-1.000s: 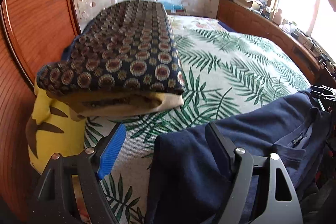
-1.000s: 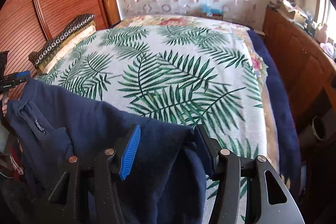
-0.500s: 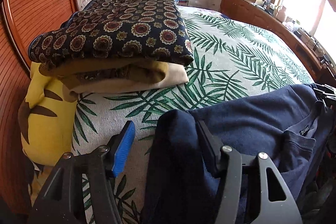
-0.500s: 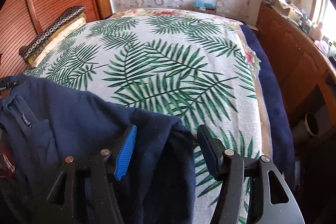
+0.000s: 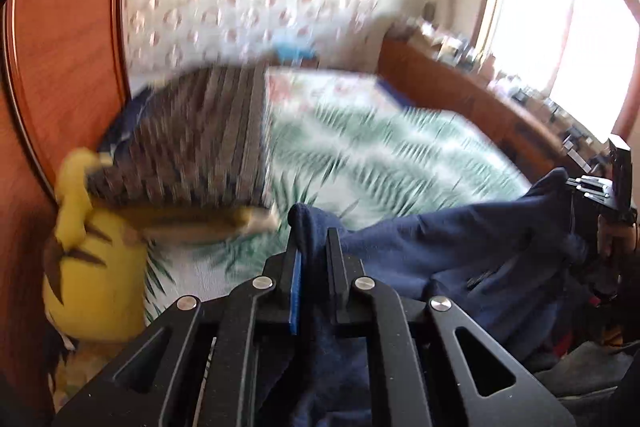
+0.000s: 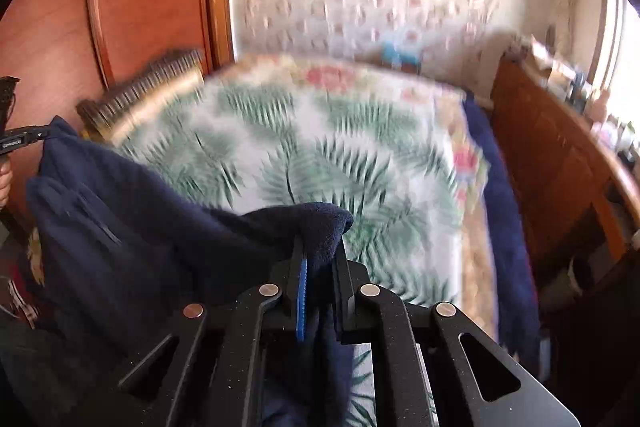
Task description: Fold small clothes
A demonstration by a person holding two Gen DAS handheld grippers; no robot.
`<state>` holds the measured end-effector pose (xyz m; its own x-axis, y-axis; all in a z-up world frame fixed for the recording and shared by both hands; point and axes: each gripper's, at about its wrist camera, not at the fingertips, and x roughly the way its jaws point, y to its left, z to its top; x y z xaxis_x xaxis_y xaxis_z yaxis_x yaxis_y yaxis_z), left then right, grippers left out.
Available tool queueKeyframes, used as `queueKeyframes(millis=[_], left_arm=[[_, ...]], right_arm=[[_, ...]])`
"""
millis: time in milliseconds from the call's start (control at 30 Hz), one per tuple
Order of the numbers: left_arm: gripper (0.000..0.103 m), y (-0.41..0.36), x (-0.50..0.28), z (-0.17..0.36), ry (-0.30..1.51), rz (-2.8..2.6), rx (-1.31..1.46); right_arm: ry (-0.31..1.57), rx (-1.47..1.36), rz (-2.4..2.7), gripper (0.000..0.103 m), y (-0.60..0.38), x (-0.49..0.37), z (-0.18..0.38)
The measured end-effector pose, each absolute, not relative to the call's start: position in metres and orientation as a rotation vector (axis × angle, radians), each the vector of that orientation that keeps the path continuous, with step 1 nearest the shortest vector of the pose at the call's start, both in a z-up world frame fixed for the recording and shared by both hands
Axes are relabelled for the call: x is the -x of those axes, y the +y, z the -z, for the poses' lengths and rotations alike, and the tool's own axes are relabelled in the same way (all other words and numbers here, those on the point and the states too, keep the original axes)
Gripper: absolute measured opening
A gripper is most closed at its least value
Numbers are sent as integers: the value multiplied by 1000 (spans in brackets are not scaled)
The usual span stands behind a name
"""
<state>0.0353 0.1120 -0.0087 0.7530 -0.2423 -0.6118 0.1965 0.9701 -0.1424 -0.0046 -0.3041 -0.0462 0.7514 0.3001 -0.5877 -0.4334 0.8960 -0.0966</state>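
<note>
Both the left gripper [image 5: 314, 239] and the right gripper [image 6: 320, 251] are matte black plastic linkages with round silver screws. Each carries one bright blue ribbed pad on its left jaw.

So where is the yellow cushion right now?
In the left wrist view the yellow cushion stands at the left edge of the bed, against the wooden wall, under the folded patterned blanket.

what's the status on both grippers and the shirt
Left gripper shut on dark navy fabric shirt. Right gripper shut on it too. Shirt held up over leaf-print bedspread.
</note>
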Motion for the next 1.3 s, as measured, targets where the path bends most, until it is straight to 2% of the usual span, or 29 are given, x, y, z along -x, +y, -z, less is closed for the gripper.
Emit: queueKeyframes(millis=[167,333,700,900,1100,1300], left_arm=[[11,102,-2,-65,494,267,61],[11,105,9,-113,380,273,57],[11,128,44,-173,197,254,60],[11,133,44,-188,143,253,69],[11,129,-8,-168,184,234,64],[11,121,-100,-122,286,183,33]], right_arm=[[449,244,-418,9,-309,52,-21],[334,243,-433,9,-318,78,-78],[180,214,-429,9,-342,115,-134],[120,227,-390,9,-343,117,-135],[185,258,-354,9,-310,94,-113],[311,265,-321,9,-279,-16,-92]])
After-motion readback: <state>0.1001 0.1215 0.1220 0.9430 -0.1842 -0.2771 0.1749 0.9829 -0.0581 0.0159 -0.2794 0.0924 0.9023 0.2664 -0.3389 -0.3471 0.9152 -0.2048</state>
